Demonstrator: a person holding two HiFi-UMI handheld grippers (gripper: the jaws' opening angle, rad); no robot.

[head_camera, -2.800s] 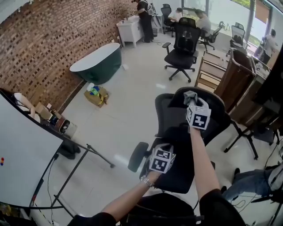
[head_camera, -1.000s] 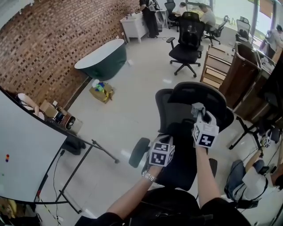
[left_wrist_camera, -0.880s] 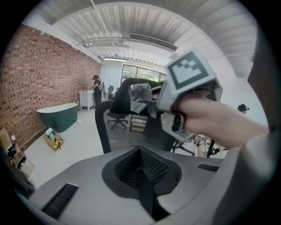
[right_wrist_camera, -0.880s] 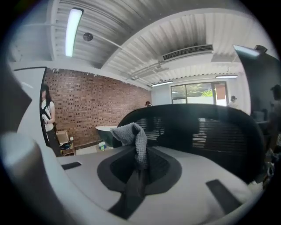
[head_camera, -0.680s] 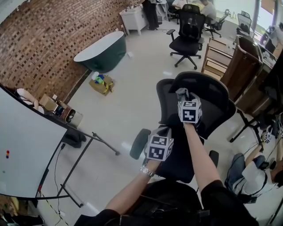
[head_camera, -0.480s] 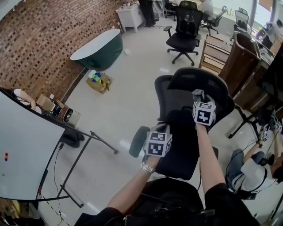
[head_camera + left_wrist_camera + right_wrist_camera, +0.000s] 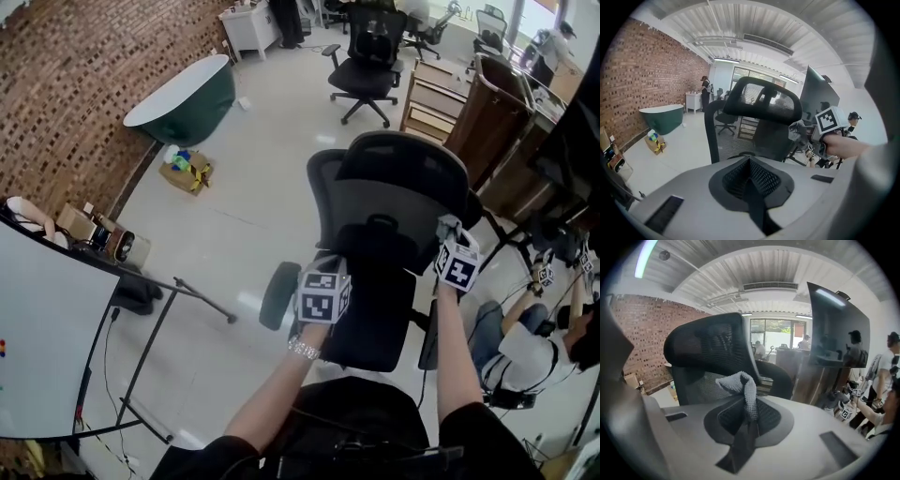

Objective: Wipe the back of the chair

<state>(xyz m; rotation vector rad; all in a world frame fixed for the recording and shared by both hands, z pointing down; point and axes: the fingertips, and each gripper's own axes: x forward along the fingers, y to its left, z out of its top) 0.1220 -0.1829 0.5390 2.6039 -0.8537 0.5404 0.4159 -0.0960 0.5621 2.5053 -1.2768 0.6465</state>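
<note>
Wiping looks to be the step in hand. The right tool (image 7: 451,242) is clamped on a grey cloth (image 7: 742,386) and sits at the right edge of the chair back (image 7: 394,206); whether the cloth touches it I cannot tell. The left tool (image 7: 326,274), jaws together on nothing, hangs by the lower left of the back. Next, the cloth likely needs pressing to the mesh and sweeping leftward across it.

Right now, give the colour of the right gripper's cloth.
Grey cloth, clearest in the right gripper view.
</note>
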